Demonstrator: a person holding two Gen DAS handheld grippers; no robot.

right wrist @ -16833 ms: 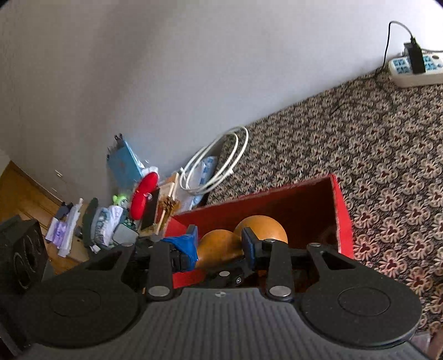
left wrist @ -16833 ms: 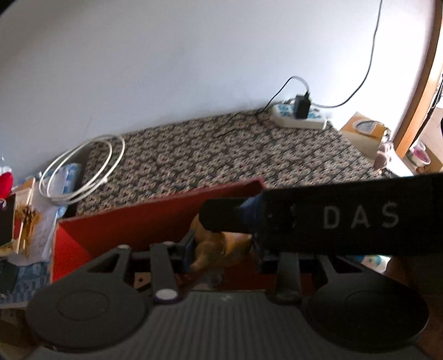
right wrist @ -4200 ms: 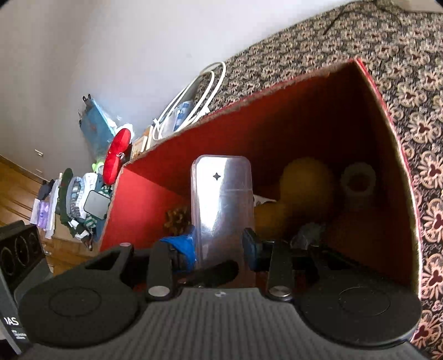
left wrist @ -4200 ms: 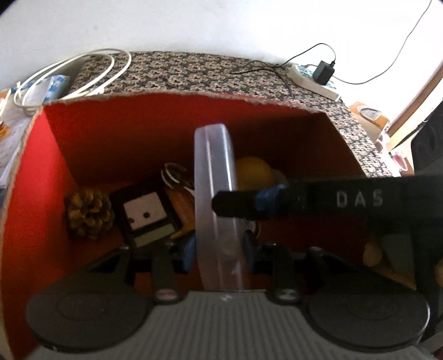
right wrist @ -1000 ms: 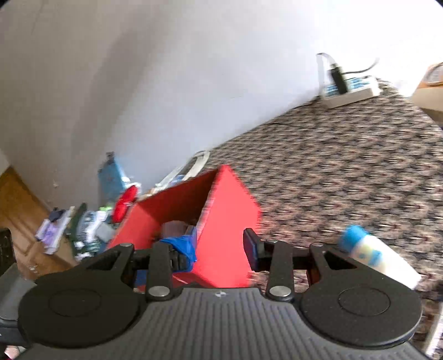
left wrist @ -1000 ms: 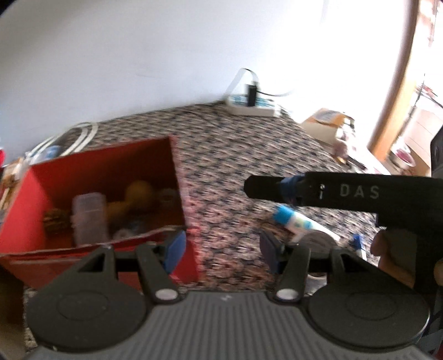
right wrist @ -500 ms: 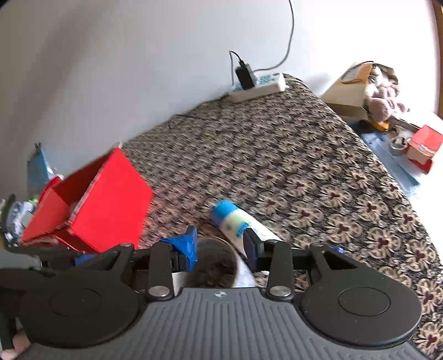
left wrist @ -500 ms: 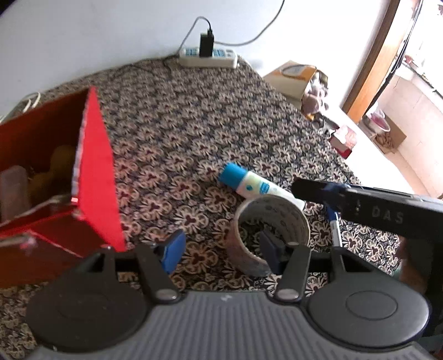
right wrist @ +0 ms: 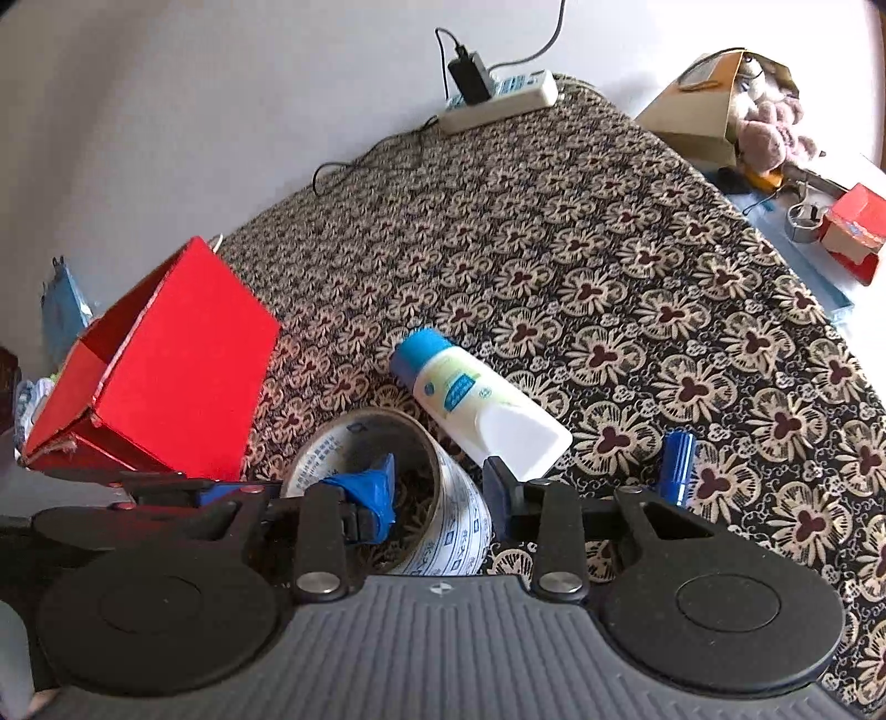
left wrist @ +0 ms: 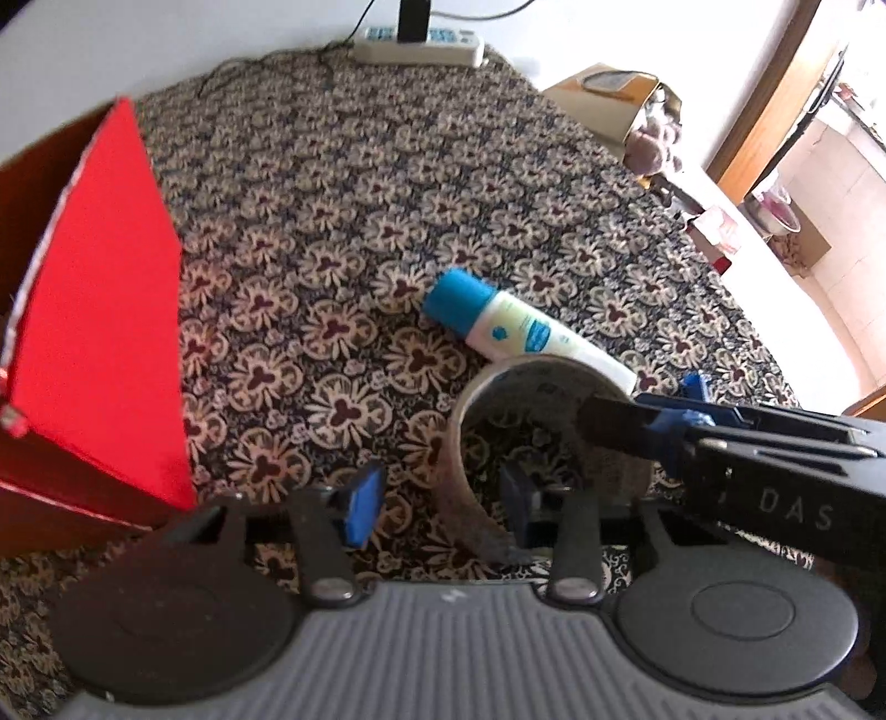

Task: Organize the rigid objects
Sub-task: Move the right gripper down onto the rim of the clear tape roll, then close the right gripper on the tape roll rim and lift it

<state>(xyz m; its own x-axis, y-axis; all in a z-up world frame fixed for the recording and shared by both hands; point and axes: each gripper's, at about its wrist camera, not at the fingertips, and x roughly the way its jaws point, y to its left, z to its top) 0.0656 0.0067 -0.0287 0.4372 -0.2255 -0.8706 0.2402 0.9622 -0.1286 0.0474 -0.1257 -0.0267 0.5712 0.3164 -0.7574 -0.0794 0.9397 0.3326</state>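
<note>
A roll of printed packing tape [left wrist: 559, 371] [right wrist: 360, 432] lies flat on the patterned cloth. My left gripper [left wrist: 440, 498] straddles its near wall, one finger outside and one inside the ring. Its jaws are closing, with a gap still showing at the outer pad. My right gripper [right wrist: 437, 490] straddles another part of the wall, blue pad inside and black finger outside. Its jaws are also closing and not pressing. A white bottle with a blue cap [left wrist: 520, 332] [right wrist: 470, 399] lies just behind the roll. The red box [left wrist: 94, 343] [right wrist: 166, 376] stands to the left.
A blue marker [right wrist: 675, 465] [left wrist: 695, 385] lies right of the roll. A power strip [left wrist: 418, 50] [right wrist: 498, 97] with cables sits at the far edge by the wall. A cardboard box [right wrist: 703, 111] and a plush toy [right wrist: 767, 133] are beyond the cloth's right edge.
Both grippers have come down and forward onto the tape roll. Each now has the roll's wall between its fingers, and both pairs of jaws have narrowed.
</note>
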